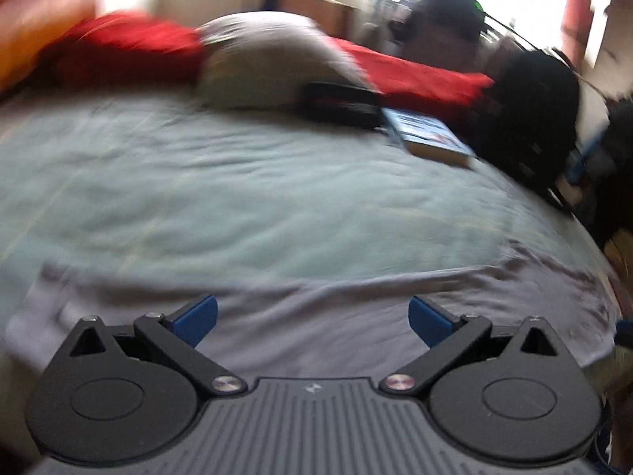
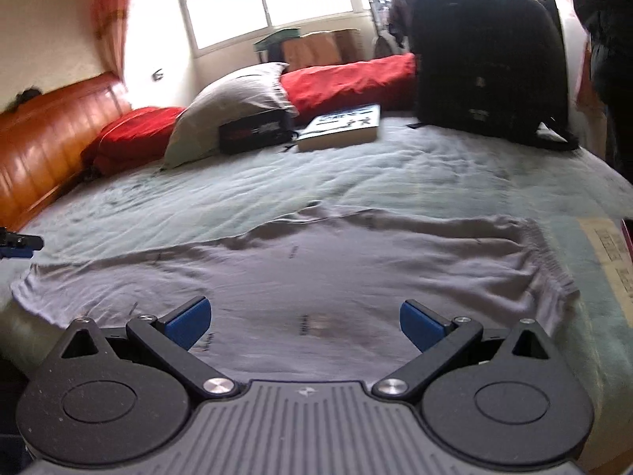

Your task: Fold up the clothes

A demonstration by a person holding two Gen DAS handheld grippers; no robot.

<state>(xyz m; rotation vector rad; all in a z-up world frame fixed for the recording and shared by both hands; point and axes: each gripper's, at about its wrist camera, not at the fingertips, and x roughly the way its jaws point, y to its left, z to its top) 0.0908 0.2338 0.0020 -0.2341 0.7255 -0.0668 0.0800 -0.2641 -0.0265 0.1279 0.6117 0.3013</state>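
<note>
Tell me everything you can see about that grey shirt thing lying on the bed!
The grey, thin cotton-looking garment lies spread flat across the near part of the pale green bedsheet. It is wrinkled, with a wavy far edge and a gathered, ribbed-looking hem at its right end. A few small dark marks show on the cloth; what they are cannot be told. Nothing rests on it. Both grippers' blue fingers stand wide apart above it, gripping nothing. Whether it is a shirt cannot be told.

No legible text anywhere.
</note>
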